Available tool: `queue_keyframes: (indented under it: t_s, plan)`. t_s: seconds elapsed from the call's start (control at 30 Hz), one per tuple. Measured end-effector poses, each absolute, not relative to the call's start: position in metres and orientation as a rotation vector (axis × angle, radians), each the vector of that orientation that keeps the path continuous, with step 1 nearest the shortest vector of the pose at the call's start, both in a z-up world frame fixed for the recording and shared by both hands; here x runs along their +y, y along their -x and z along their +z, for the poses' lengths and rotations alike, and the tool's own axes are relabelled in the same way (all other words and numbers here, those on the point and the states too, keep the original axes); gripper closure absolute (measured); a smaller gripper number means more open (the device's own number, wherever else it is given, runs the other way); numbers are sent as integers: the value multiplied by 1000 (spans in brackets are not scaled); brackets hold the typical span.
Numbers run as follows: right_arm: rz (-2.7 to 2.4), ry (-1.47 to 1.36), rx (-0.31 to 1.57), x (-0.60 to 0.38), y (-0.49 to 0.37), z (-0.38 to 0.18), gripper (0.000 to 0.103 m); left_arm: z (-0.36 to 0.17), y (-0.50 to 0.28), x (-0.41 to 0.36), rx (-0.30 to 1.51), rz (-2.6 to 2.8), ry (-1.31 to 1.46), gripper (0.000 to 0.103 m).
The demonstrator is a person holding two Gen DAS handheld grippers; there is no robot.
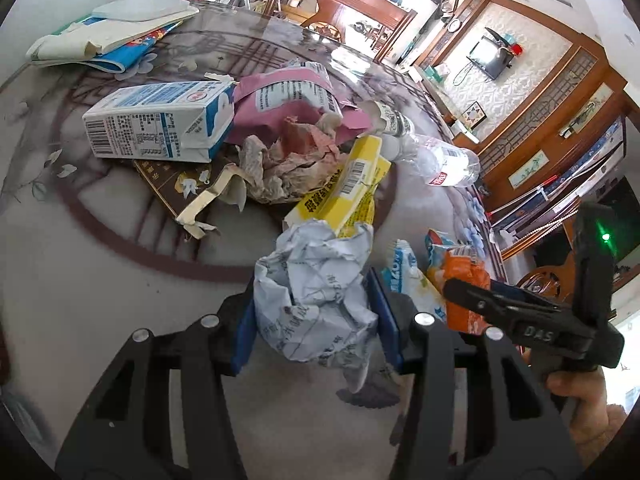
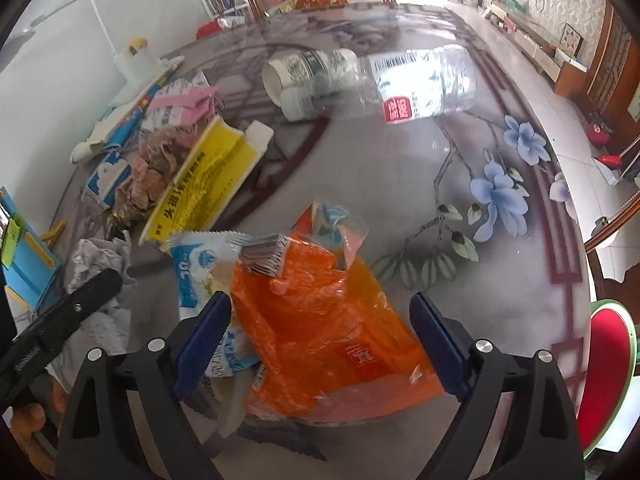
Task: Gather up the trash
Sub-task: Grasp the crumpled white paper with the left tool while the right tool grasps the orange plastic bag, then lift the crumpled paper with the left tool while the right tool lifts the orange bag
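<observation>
Fingers, left gripper [image 1: 316, 320]: we clamp the crumpled paper ball [image 1: 316, 300], apparently for removal. Right gripper [image 2: 320, 344]: we straddle the orange wrapper [image 2: 320, 320] wide, unpinched, on the floral table [image 2: 460, 280], beside the trash heap [image 1: 280, 152].

We see a round desk [image 2: 460, 272] with a glossy top, printed with blue flowers and dark red lines. On it lie a blue-and-white carton [image 1: 160, 120], a flattened yellow box [image 2: 208, 184], a clear plastic bottle [image 2: 416, 80] on its side, a paper cup [image 2: 308, 70] also on its side, an orange wrapper [image 2: 332, 328] and a crumpled paper ball [image 1: 316, 300]. At the far edge rest some booklets [image 1: 104, 48].
</observation>
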State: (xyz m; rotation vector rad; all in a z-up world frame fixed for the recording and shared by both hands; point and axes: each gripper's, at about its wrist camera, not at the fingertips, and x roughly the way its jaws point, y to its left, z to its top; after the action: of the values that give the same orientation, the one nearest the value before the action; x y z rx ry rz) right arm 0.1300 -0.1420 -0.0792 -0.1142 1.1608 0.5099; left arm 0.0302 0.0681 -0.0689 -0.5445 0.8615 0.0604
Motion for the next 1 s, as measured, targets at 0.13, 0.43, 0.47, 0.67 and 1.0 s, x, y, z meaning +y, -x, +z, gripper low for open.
queue_keyframes:
  t_s: [0.13,0.43,0.47,0.67,1.0]
  plan:
    - [522,102,1171,-143,-129,-82,26,-69,-29,69,862,62,551,54]
    - [540,100,1143,-142,-126,-75,33,-71,-28,70,865,69,545,54]
    - [541,95,1141,-143,-126,-74,33,-72,-28,70,866,70,545,54]
    - [542,54,1111,-149,-125,-65,33,-73,-28,70,870,74,539,54]
    - [544,23,1086,-155,-125,-57,33,-70,-26,69,850,90,517,54]
